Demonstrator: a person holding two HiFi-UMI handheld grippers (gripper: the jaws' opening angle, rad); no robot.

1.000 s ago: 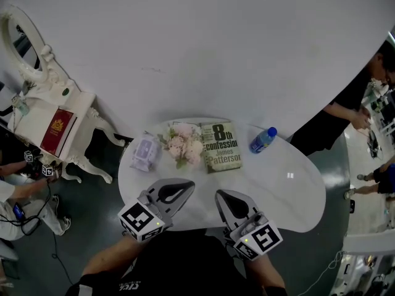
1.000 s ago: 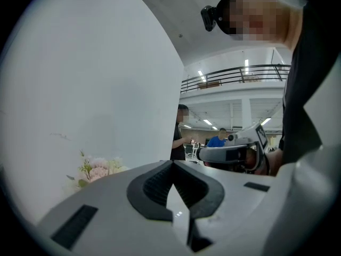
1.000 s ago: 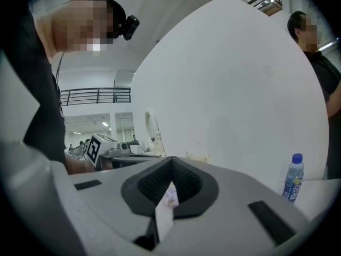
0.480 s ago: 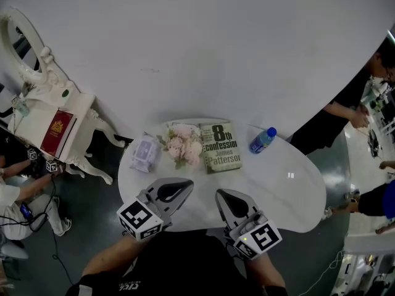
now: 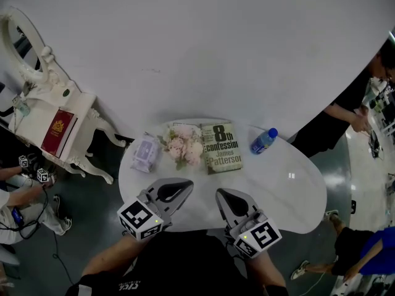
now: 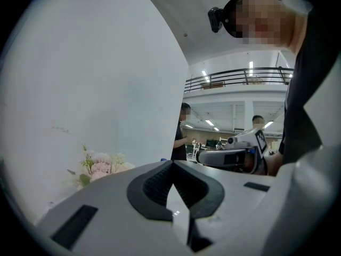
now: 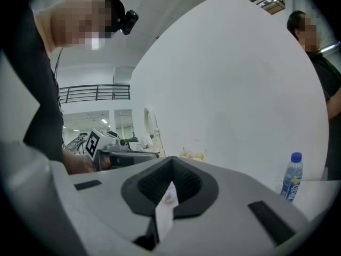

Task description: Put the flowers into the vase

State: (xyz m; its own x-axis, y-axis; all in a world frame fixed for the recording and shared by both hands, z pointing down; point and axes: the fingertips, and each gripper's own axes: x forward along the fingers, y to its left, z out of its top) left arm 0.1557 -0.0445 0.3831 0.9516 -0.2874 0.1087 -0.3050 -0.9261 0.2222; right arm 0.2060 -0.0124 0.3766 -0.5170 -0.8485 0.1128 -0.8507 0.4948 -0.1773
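Note:
A bunch of pink and cream flowers (image 5: 182, 145) lies at the far side of the white table (image 5: 290, 196), between a pale lilac patterned vase (image 5: 145, 153) on its left and a book (image 5: 221, 147) on its right. My left gripper (image 5: 186, 185) and right gripper (image 5: 221, 195) hover side by side over the near edge, well short of the flowers. Both are shut with nothing between the jaws. The left gripper view shows its shut jaws (image 6: 171, 164), the flowers (image 6: 98, 167) ahead at the left and the right gripper (image 6: 234, 153) beside it. The right gripper view shows its shut jaws (image 7: 171, 161).
A blue water bottle (image 5: 263, 140) lies right of the book and stands out in the right gripper view (image 7: 291, 176). A white ornate side table (image 5: 55, 125) with a red booklet stands at the left. People stand at the right and left edges of the floor.
Both grippers have stayed where they were, still shut. Only the people at the edges of the floor have shifted.

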